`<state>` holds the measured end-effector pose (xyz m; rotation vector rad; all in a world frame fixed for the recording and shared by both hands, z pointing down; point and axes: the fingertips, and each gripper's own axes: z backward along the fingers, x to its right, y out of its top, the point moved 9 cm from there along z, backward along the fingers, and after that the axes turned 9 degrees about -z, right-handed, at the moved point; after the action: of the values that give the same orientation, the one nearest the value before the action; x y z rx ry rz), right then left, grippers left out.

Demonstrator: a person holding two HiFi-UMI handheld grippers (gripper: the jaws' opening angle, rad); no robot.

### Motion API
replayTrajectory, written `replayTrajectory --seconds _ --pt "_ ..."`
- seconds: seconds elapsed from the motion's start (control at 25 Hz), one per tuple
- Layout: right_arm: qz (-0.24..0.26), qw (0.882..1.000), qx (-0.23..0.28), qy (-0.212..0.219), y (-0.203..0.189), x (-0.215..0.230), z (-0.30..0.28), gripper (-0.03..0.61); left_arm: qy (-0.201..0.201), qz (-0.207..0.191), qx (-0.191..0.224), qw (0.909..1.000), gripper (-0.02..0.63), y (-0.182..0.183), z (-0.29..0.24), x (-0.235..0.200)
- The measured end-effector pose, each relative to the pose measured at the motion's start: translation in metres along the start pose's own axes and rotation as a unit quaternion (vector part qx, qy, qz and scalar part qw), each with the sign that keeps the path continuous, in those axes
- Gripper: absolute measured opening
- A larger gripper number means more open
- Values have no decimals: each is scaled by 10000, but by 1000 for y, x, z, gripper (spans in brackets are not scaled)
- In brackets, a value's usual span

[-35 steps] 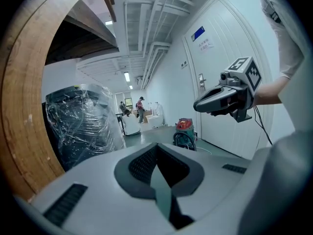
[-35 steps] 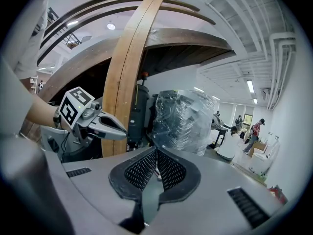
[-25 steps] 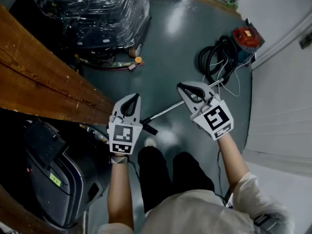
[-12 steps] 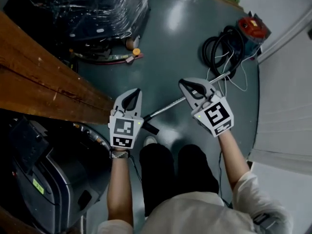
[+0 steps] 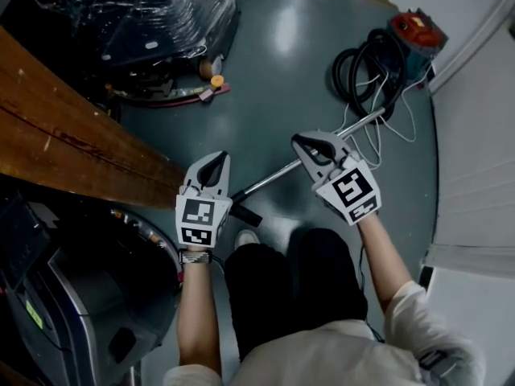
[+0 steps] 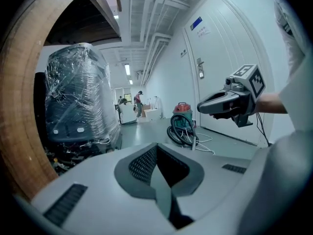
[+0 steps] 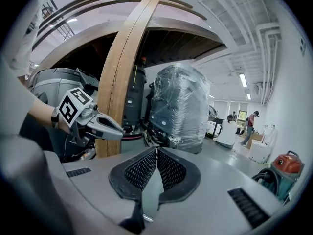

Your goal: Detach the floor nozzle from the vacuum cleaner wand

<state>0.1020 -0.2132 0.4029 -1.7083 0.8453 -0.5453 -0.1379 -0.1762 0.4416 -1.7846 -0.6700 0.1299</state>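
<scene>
– Two tongs are in view; what is each doing?
– Neither grasps anything. The left tongs (image 5: 216, 166) are clenched on empty air. The right tongs (image 5: 309, 145) are likewise pressed together with nothing between them. Both hang above a grey floor (image 5: 282, 79).
– Where is the vacuum wand?
– The metal wand (image 5: 278, 175) lies on the floor, running between and below the two tongs. Its dark end fitting (image 5: 246, 214) sits just beside the left tongs. Its other end passes under the right tongs toward a coiled hose (image 5: 362, 75) and a red vacuum cleaner (image 5: 416, 32), both well beyond them.
– Is the floor nozzle off?
– Judging from this, detaching has not begun, as nothing touches the wand. Whether the dark fitting is the nozzle cannot be told. Everything is left to do: reaching down, gripping wand and nozzle, and pulling them apart.
</scene>
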Motion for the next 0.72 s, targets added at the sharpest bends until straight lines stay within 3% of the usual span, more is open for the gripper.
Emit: replayTrajectory --seconds 0.2,0.36,0.72 --pt "-161 9998 148 33 -21 2 -4 29 61 -40 -65 10000 2 -19 -8 7" --pt "-340 9992 210 15 -37 7 -13 29 -65 154 9 9999 2 -32 -16 13" --pt "-289 9994 -95 186 -89 10 -55 31 -457 82 -251 9986 2 -90 -51 12"
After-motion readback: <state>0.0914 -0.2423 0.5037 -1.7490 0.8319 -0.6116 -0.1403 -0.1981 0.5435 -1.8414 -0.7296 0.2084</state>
